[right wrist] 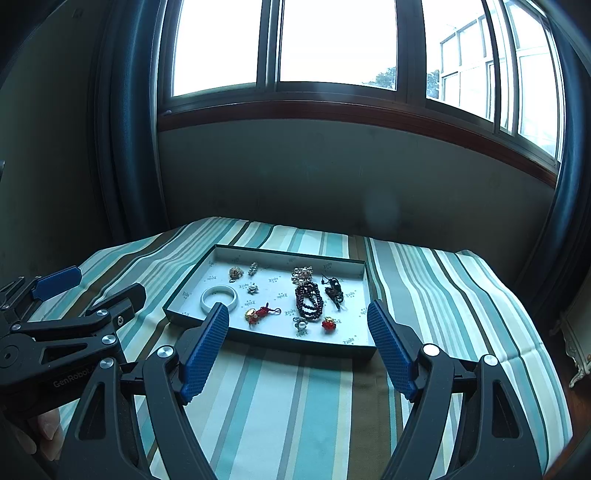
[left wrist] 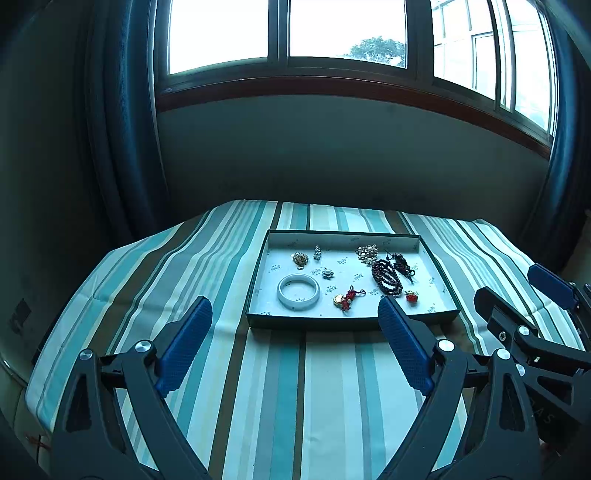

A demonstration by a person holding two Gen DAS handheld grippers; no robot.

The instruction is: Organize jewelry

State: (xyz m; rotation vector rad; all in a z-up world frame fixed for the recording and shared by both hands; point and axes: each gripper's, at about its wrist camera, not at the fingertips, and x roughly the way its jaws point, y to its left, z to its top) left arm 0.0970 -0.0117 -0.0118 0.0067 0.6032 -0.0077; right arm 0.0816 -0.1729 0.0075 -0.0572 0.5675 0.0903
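Both wrist cameras look forward from low above the striped cloth [left wrist: 288,387] toward the window [right wrist: 336,44]; each frames the same tray [left wrist: 255,291], seemingly near.

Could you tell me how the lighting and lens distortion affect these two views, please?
Left wrist view: blown-out window backlights the room, tray dim and bluish. Right wrist view: same glare, fisheye bends the sill; jewelry small but fairly sharp.

Shallow tray [left wrist: 436,266] w/ white bangle [left wrist: 298,292], dark bead strand [left wrist: 386,277], brooches.
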